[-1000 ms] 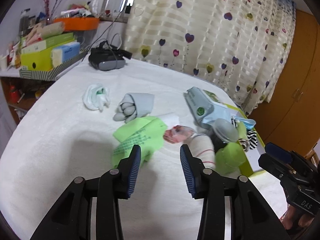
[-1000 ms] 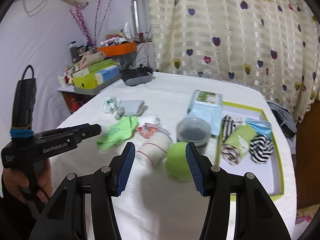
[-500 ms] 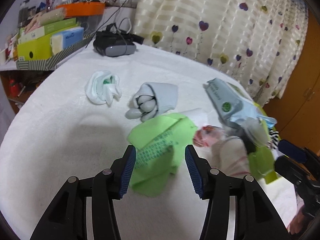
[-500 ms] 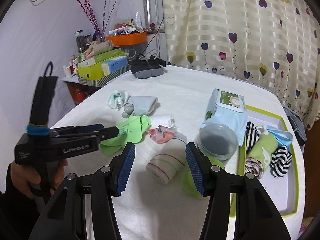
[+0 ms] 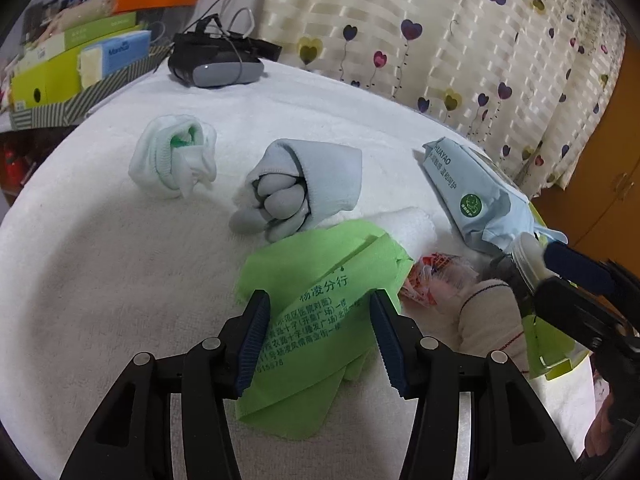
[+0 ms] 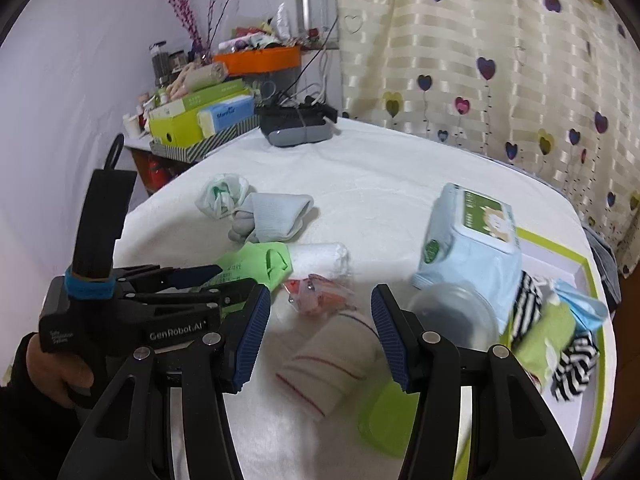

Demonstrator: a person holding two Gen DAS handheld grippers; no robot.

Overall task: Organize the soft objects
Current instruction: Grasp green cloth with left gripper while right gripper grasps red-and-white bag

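Note:
My left gripper point(image 5: 319, 304) is open, its jaws wide and low over a folded green cloth point(image 5: 320, 320) with printed text; the cloth lies between the pads, apart from them. Beyond it lie a grey sock roll point(image 5: 304, 188), a white-green sock bundle point(image 5: 172, 156) and a white rolled cloth point(image 5: 408, 228). My right gripper point(image 6: 320, 300) is open above a cream roll with red stripes point(image 6: 332, 364) and holds nothing. A small red-pink piece point(image 6: 320, 296) lies just beyond that roll. The left gripper point(image 6: 236, 276) shows at the left of the right wrist view.
A white tray with a green rim point(image 6: 560, 248) at the right holds striped socks point(image 6: 576, 364) and a green roll point(image 6: 548, 332). A wipes pack point(image 6: 472, 240), a clear tub point(image 6: 452, 316) and a green lid point(image 6: 384, 416) stand near it. A headset point(image 6: 296, 128) lies at the far edge.
The left gripper's jaws widened, and it came down and forward over the green cloth. The right gripper shifted left, from the green lid to above the cream roll.

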